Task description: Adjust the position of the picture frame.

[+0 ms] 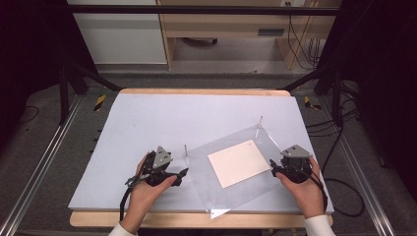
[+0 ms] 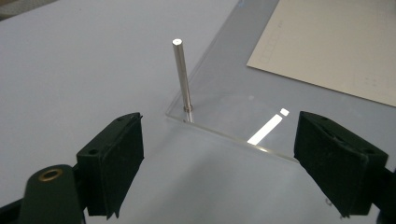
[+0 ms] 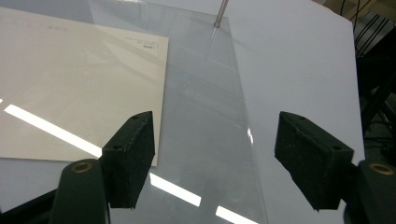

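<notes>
Here the pin (image 2: 182, 77) stands upright on clear sheet (image 2: 224, 112) corner, long axis vert.

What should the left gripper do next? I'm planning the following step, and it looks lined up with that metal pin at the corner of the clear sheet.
Probably ease the left gripper forward and close on the metal pin. Its jaws stand open and hold nothing, the pin rises upright at the clear sheet's corner just ahead, and the right gripper waits open over the sheet's far side.
</notes>
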The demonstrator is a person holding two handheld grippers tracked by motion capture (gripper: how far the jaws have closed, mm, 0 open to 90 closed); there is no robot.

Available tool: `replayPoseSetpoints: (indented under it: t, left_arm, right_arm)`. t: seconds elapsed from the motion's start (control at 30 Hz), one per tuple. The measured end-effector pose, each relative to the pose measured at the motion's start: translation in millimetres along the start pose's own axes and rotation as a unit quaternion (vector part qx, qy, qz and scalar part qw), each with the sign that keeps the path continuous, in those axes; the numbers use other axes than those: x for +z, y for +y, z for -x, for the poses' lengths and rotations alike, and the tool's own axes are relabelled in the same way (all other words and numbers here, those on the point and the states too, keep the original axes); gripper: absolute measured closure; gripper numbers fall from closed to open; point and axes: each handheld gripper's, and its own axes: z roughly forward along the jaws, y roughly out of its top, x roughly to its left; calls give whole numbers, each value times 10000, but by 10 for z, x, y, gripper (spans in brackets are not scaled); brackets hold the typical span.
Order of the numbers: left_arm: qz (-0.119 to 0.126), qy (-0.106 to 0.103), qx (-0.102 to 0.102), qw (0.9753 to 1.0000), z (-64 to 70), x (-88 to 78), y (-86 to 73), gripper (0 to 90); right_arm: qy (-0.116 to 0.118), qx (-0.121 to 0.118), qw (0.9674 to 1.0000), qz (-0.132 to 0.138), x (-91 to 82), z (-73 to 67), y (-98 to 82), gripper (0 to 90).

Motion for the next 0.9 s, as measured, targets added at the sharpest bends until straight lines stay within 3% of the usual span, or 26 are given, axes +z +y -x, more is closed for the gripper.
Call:
replayPoseSetpoints:
  t: [0.1,0.27,0.43,0.53,0.63,0.8,0.9]
  left_arm:
    - [-112,-56,66,9999,25,14,13,161]
    - [-115,-72,129,9998,39,28,30,152]
    - [-159,4,212,9996,43,90,50,169]
    - [-164,-22,155,9997,50,109,78,280]
    - [-198,-37,70,9998,43,140,100,324]
    - [-89,102,-65,9999,33,207,150,352]
    - [56,252,-187,9995,23,256,171,356]
  right_arm:
    - [86,85,9999,-71,-6,40,26,254]
    - [104,-327,9991,-250,0,81,124,257]
    - [413,-281,9981,-351,86,187,249,390]
    - [559,-159,9977,-361,188,263,361,498]
    - [610,-120,9975,-335,286,313,496,649]
    - [578,-327,9977,-160,534,316,690,672]
    - [524,-283,9982,-89,706,295,774,684]
